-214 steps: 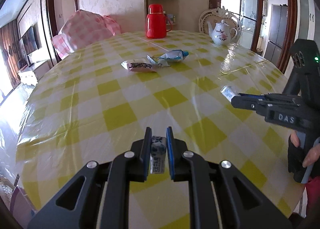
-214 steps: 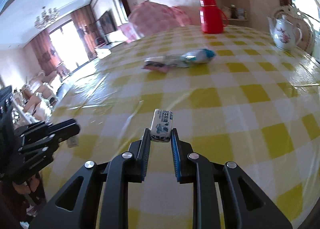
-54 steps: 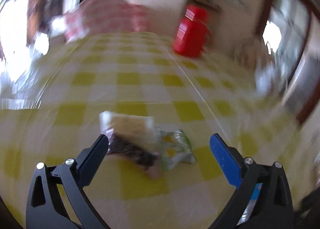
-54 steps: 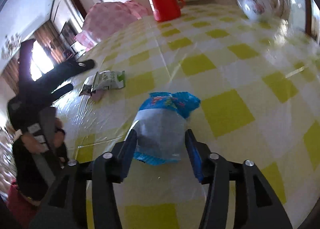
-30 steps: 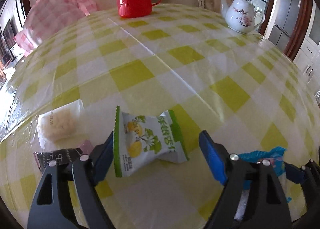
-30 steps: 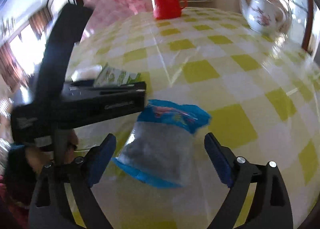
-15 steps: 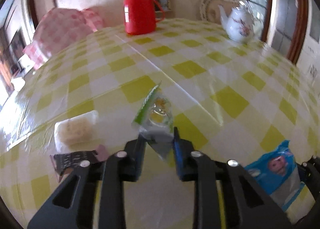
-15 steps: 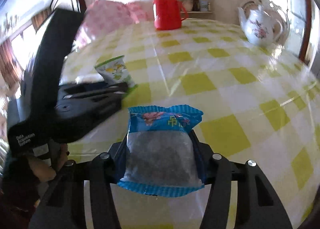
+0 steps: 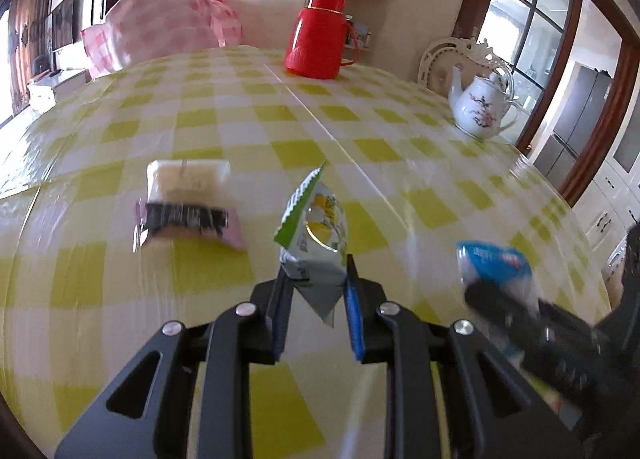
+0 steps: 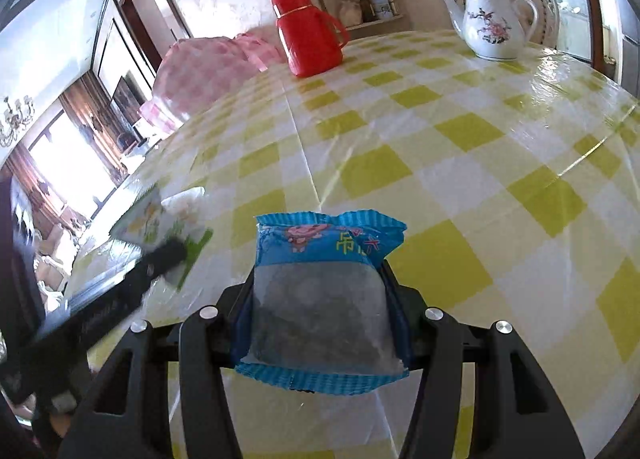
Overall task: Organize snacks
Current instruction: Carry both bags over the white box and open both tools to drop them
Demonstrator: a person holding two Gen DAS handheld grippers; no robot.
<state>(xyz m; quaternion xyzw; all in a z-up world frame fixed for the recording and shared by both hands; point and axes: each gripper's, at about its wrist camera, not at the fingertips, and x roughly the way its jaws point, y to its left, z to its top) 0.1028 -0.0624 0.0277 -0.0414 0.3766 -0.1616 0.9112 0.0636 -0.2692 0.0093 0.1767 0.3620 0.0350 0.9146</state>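
Your green-and-white snack packet (image 9: 316,219) with the yellow fruit print stands on edge, tilted, its lower part pinched between the pads of the left hand-held gripper (image 9: 316,295), clear of the tabletop (image 9: 400,163). Your blue snack packet (image 10: 324,299) (pink cartoon on the top band, dark contents behind a clear window) sits flat-faced toward you, clamped across its width in the right hand-held gripper (image 10: 320,323). Two more lie touching on the yellow-checked tabletop: a clear packet with pale contents (image 9: 186,177), and in front of it a dark-banded pink packet (image 9: 188,221).
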